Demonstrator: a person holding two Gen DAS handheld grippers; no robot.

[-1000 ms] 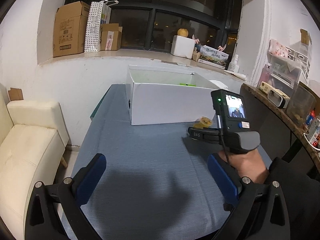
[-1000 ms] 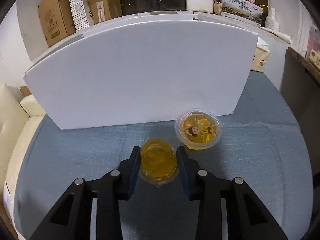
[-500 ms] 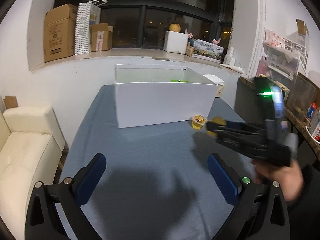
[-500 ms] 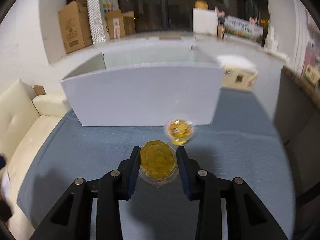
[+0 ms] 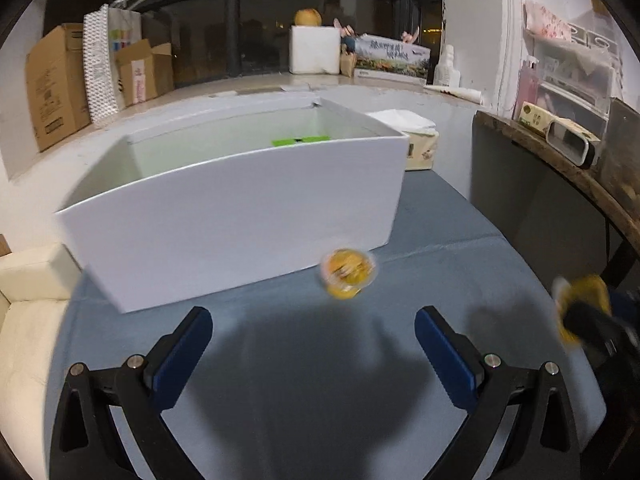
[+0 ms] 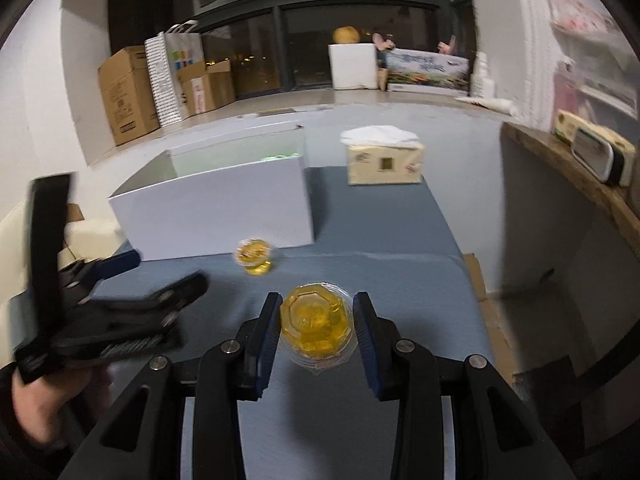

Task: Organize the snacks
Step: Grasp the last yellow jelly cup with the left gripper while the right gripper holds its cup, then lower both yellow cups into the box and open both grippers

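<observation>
Since a second ago the right gripper [image 6: 316, 322] has lifted its jelly cup [image 6: 317, 326] off the counter [image 6: 400, 280] and drawn back from the white box [image 6: 224, 208], which now sits well ahead and to its left instead of filling the view. Its jaws are narrow, both pads pressed on the cup's sides. The left gripper [image 5: 314, 344] has come closer to the box; its jaws stand wide with nothing between them. The second jelly cup [image 5: 347, 273] rests on the counter just ahead of that gripper, right by the box's near wall. Inside the box only a green item [image 5: 300, 141] shows at the far side; the rest of its floor is hidden. Beyond the box to the right sits one tissue pack [image 6: 383, 158]. Counted: two jelly cups, one box.
</observation>
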